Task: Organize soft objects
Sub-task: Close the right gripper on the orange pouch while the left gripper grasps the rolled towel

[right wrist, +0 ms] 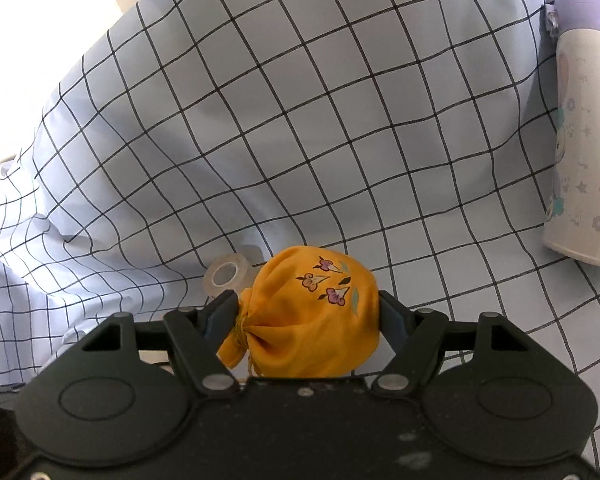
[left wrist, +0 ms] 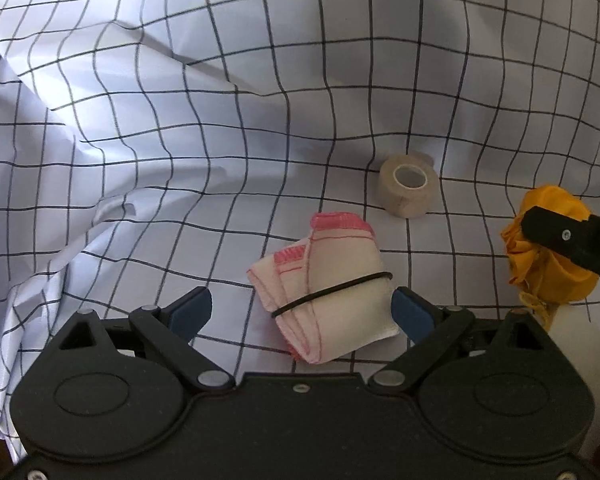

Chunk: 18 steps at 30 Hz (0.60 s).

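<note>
Checked cloth [left wrist: 148, 92], white with thin black lines and heavily creased, is spread over the surface that carries everything. A folded white cloth with pink stitched edges [left wrist: 328, 284], bound by a black elastic band [left wrist: 332, 292], is seen lying on the checked cloth in the left wrist view. The left gripper [left wrist: 302, 310] is held released over it, its blue fingers [left wrist: 190, 312] set wide on either side of the bundle; the finger on the right side of the picture is very close to the bundle's edge, and whether it touches cannot be told. A beige roll of tape [left wrist: 408, 186] is placed just beyond the bundle, apart from it.

A yellow drawstring pouch [right wrist: 312, 312], embroidered with small pink flowers, is grasped by the right gripper [right wrist: 306, 314], both fingers being pressed against its sides and its gathered neck turned toward the left finger. In the left wrist view this pouch is found well to the right of the bundle. A white bottle with a lilac cap [right wrist: 580, 128] is laid on the checked cloth toward the right edge of the right wrist view.
</note>
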Each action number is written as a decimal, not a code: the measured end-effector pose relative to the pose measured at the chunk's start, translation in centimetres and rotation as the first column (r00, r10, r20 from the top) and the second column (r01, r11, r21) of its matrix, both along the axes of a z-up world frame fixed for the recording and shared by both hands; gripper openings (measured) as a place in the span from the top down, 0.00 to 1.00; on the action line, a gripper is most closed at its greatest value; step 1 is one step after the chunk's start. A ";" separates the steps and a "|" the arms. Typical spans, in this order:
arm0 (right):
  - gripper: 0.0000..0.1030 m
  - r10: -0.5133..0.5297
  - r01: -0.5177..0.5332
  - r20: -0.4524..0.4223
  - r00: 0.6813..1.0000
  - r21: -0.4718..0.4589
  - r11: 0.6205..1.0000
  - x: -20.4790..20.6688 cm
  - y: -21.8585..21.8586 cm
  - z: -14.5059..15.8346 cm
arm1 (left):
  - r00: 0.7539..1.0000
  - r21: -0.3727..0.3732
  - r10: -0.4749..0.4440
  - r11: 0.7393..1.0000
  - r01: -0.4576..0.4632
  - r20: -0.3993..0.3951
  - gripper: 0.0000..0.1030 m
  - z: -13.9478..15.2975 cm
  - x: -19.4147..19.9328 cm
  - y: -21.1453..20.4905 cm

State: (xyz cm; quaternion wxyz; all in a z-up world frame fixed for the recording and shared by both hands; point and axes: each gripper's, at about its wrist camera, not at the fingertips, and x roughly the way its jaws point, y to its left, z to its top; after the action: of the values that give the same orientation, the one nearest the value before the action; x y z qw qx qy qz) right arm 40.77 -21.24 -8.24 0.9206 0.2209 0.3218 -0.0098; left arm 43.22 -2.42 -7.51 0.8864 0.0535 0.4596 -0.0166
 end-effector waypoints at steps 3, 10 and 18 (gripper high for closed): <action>0.28 0.002 -0.002 0.000 1.000 -0.007 1.000 0.0 0.1 0.1 | 1.000 0.002 -0.011 1.000 0.011 -0.007 0.08 -0.3 0.3 -0.4; 0.28 0.004 -0.004 0.000 1.000 -0.014 1.000 0.3 0.1 0.1 | 0.999 0.040 -0.026 0.999 0.026 -0.022 0.07 -0.8 1.1 -1.3; 0.28 0.005 -0.005 -0.001 1.000 -0.013 1.000 0.3 0.1 0.1 | 0.999 0.045 -0.016 0.999 0.018 -0.044 0.07 -1.8 1.5 -1.3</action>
State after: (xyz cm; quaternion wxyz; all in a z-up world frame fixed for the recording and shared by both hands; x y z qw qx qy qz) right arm 41.02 -21.17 -8.16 0.9220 0.2140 0.3225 -0.0098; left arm 44.75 -3.71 -9.29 0.8745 0.0772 0.4786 -0.0150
